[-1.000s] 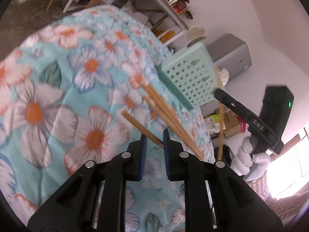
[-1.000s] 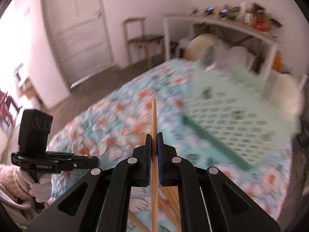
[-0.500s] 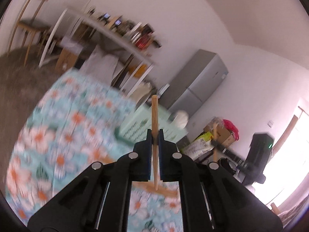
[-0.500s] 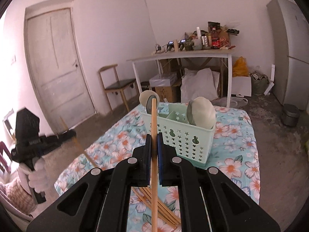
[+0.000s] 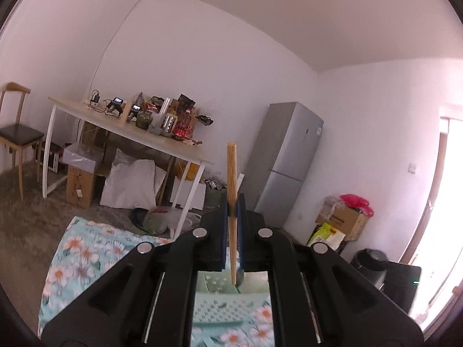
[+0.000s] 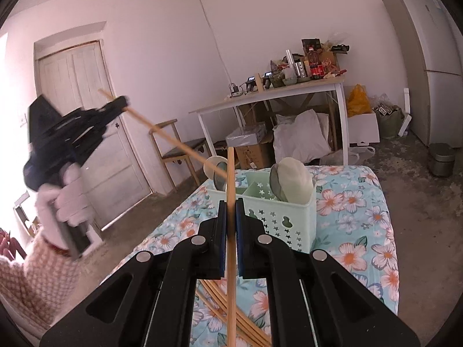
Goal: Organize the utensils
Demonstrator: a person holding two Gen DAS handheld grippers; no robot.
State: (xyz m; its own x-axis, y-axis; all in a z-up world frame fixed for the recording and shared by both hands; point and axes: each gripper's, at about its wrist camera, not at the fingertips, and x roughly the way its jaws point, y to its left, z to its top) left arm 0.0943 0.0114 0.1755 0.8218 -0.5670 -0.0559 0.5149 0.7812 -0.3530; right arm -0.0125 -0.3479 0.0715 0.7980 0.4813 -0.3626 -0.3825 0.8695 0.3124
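The jaws of the left gripper (image 5: 232, 217) are clamped on a wooden chopstick (image 5: 232, 196), which stands nearly upright between the blue pads; its thick end rises above the jaws and its thin tip reaches down over the mint-green utensil basket (image 5: 220, 300) below. The jaws of the right gripper (image 6: 230, 225) are likewise closed on a second chopstick (image 6: 230, 202), held upright and running straight down through the gap.

In the right wrist view the left gripper (image 6: 115, 107) appears at the left, gripped by a white-gloved hand (image 6: 68, 202), its chopstick (image 6: 173, 141) slanting down with the tip at the basket's far left corner. The basket (image 6: 277, 219), with star cut-outs in its wall, stands on a table covered by a floral tablecloth (image 6: 361, 231), towards the far edge. Two pale ladles stand in it: one (image 6: 292, 182) in the right compartment, another (image 6: 217, 170) at the far left corner. A bundle of loose chopsticks (image 6: 240, 318) lies on the cloth near the table's near edge, just under the right gripper.

Beyond the table stand a white side desk (image 6: 289, 92) crowded with bottles, a wooden chair (image 6: 179, 150), a door (image 6: 84, 110) and a grey refrigerator (image 6: 428, 57)
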